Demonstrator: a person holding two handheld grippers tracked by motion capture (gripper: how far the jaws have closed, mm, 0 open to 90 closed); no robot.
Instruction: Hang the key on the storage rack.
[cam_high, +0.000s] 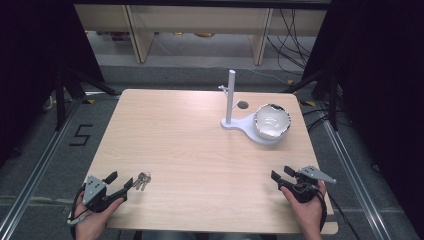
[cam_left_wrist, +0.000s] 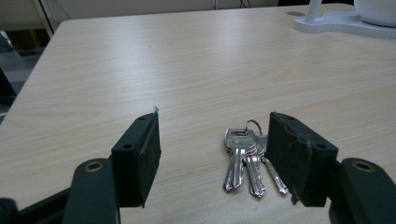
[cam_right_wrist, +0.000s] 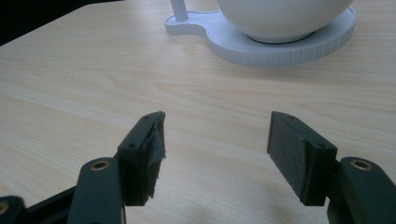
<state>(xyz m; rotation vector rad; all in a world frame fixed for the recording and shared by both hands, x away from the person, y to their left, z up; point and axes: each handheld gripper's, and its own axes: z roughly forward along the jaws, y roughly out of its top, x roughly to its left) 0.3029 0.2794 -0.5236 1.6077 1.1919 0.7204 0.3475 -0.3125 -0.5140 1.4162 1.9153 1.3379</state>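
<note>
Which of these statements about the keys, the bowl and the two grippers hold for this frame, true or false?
1. The bunch of keys lies flat on the table. True.
2. The left gripper is shut on the keys. False: its jaws stand open, with the keys on the table just ahead, nearer one jaw.
3. The white bowl sits on the round base of the white stand. True.
4. The right gripper holds the bowl. False: it is open and empty, well short of the bowl.
5. The keys hang from the stand's post. False: they lie by the left gripper.
</note>
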